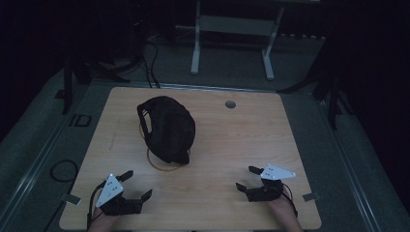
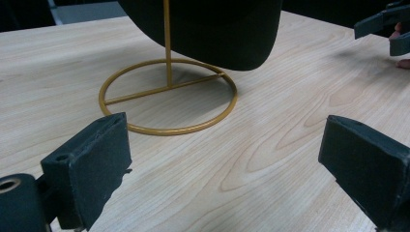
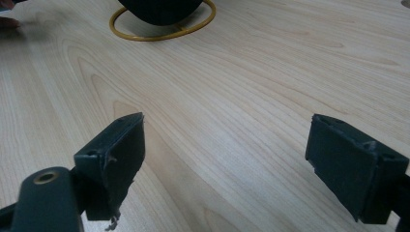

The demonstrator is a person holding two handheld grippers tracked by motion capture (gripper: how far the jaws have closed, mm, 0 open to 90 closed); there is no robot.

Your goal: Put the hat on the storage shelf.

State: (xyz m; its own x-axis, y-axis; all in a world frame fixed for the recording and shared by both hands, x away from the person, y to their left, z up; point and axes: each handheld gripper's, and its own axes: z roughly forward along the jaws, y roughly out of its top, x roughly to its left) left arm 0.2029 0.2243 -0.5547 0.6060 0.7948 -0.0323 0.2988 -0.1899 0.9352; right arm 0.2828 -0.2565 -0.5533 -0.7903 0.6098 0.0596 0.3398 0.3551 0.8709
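Observation:
A black cap (image 1: 167,126) hangs on a thin gold wire stand with a ring base (image 1: 162,165) near the middle of the wooden table (image 1: 232,145). In the left gripper view the ring base (image 2: 167,96) and upright rod lie just ahead, with the black cap (image 2: 212,29) above them. My left gripper (image 1: 136,184) rests open at the front left, nothing between its jaws. My right gripper (image 1: 247,178) rests open at the front right, also holding nothing. The right gripper view shows the ring base (image 3: 162,26) far off at the top.
A round cable hole (image 1: 230,104) sits at the table's back right. Behind the table stands a white desk frame (image 1: 232,43) on the floor. Cables (image 1: 63,169) lie on the floor at the left. The other gripper (image 2: 387,29) appears at the top right of the left gripper view.

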